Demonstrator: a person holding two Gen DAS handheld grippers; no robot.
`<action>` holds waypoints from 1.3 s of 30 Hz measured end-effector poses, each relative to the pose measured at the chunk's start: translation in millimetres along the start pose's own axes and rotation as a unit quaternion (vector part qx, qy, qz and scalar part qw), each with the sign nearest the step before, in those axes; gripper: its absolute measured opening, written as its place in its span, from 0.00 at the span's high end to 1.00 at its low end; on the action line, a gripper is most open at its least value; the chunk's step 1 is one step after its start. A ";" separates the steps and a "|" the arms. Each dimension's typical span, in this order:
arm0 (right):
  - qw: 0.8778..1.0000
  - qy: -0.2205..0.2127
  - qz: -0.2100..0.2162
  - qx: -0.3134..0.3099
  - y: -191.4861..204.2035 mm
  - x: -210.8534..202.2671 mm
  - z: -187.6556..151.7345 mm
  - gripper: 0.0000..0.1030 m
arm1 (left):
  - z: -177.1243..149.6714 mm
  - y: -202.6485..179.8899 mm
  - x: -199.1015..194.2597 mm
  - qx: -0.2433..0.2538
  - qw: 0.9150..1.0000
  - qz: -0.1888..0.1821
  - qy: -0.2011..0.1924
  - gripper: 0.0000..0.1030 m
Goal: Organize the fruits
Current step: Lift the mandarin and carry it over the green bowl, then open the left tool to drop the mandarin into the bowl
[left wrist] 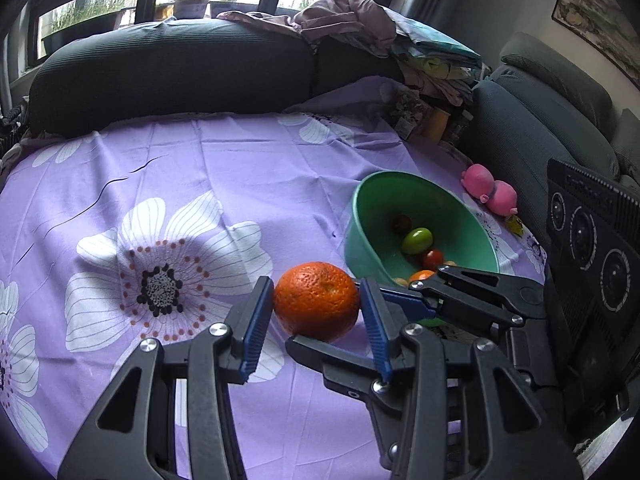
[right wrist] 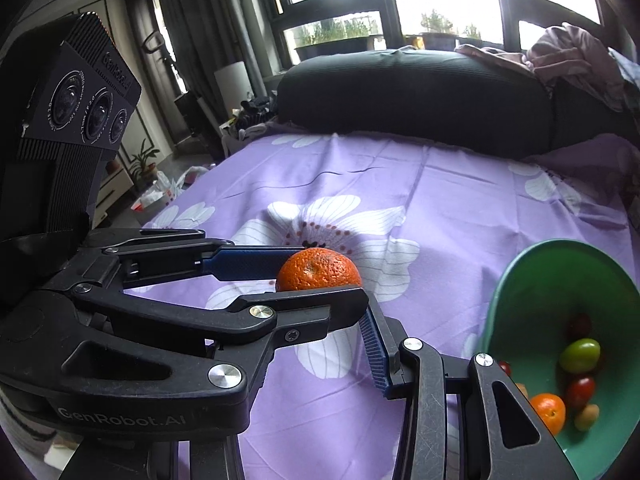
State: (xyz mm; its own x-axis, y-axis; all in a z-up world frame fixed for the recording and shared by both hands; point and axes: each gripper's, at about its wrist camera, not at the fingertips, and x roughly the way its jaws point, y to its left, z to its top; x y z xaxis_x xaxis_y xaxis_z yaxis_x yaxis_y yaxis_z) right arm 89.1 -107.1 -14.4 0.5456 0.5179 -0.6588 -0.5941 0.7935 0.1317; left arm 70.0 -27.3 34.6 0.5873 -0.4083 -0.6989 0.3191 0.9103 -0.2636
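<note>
An orange [left wrist: 316,301] sits between the blue pads of my left gripper [left wrist: 316,312], which is shut on it just above the purple flowered sheet [left wrist: 200,168]. It also shows in the right wrist view [right wrist: 318,270], held by the left gripper [right wrist: 320,276]. A green bowl [left wrist: 384,192] is tilted at the right, holding several small fruits: a green one [left wrist: 417,240], red ones and a small orange one [right wrist: 549,411]. My right gripper [left wrist: 424,284] is at the bowl's near rim and appears shut on it [right wrist: 486,356]; its left finger is hidden in its own view.
A dark cushion [left wrist: 172,76] lies at the back of the bed. A pile of clothes [left wrist: 352,20] sits at the back right. A pink toy [left wrist: 490,190] lies right of the bowl. A grey chair [left wrist: 552,92] stands at the far right.
</note>
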 end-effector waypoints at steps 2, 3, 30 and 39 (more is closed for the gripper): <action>1.000 -0.007 -0.009 0.007 -6.0 -10.7 -3.0 0.58 | 2.1 -12.9 3.5 0.011 1.000 -0.007 0.001 0.58; 1.000 -0.010 -0.014 0.011 -9.3 -15.8 -4.9 0.58 | 3.1 -19.5 5.4 0.017 1.000 -0.011 0.003 0.58; 0.990 -0.009 -0.086 0.115 -105.9 -61.4 -44.7 0.58 | 25.2 -106.2 85.3 0.072 0.992 -0.089 0.056 0.58; 0.988 0.004 -0.094 0.122 -112.6 -61.2 -47.2 0.58 | 24.6 -106.9 93.6 0.067 0.991 -0.098 0.066 0.58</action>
State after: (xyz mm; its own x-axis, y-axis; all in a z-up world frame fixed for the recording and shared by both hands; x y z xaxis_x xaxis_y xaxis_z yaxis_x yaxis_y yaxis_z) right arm 94.7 -243.2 -23.9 0.6283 0.3520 -0.6938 -0.3219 0.9295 0.1800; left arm 109.1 -164.5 13.7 0.4037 -0.5562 -0.7264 0.5191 0.7930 -0.3188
